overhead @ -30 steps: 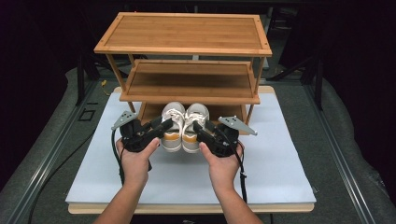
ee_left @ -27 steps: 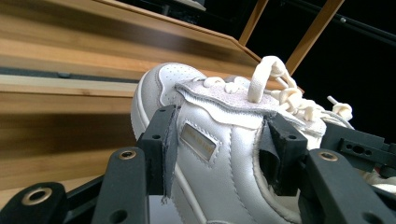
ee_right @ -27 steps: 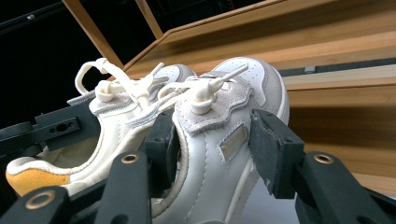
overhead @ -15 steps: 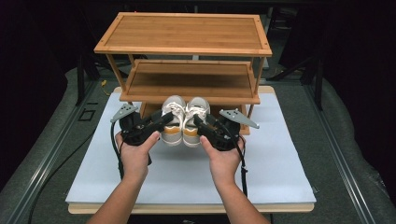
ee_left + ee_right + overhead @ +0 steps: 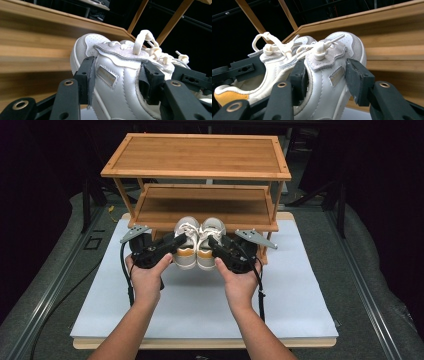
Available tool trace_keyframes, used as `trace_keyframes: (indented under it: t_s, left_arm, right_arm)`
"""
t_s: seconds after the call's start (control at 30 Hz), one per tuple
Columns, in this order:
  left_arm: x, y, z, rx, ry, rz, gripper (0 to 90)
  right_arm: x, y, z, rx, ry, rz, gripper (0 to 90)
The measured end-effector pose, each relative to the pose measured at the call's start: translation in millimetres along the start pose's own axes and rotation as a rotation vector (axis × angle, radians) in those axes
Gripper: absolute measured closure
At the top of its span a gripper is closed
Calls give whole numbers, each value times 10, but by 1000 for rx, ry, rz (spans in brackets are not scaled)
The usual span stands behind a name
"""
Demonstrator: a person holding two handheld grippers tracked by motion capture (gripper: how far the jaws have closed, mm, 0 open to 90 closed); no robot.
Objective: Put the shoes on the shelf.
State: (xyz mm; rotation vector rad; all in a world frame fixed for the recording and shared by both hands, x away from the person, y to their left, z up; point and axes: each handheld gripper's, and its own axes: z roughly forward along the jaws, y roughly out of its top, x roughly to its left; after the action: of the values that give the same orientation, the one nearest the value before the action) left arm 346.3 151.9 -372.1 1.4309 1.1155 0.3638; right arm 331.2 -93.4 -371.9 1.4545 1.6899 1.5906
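In the high view, the left claw (image 5: pixel 179 241) and right claw (image 5: pixel 214 242) cover the sides of the two shoes, so where the pads meet the leather is hidden there. The toes of the left shoe (image 5: pixel 186 249) and right shoe (image 5: pixel 207 249) sit under the edge of the rack's lower shelf (image 5: pixel 202 206), and whether they touch it cannot be told. The forearms are cut off by the bottom edge. In the left claw view, the shoe's heel and sole run off the bottom. In the right claw view, the far shoe's (image 5: pixel 242 92) heel is partly blocked by the other claw.
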Motion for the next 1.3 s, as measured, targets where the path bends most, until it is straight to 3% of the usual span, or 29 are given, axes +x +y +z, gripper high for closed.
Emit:
trace_keyframes:
  t_s: [0.5,0.67,1.07,1.13,1.17,1.3]
  left_arm:
    - [127,274,226,-37,2,-20,521]
    - [171,361,308,-38,11,0,521]
    - [355,383,547,-5,-1,-53,522]
    - [363,391,558,-5,-1,-51,522]
    - [365,399,569,-5,0,-54,522]
    - [393,431,614,-4,4,-53,522]
  right_arm:
    - [-78,304,287,-23,13,4,542]
    - [-125,350,385,-35,26,9,544]
    - [-260,422,623,5,7,9,544]
    - [-279,434,623,24,25,12,544]
    - [-276,436,645,8,-3,16,544]
    - [-307,481,707,18,6,17,544]
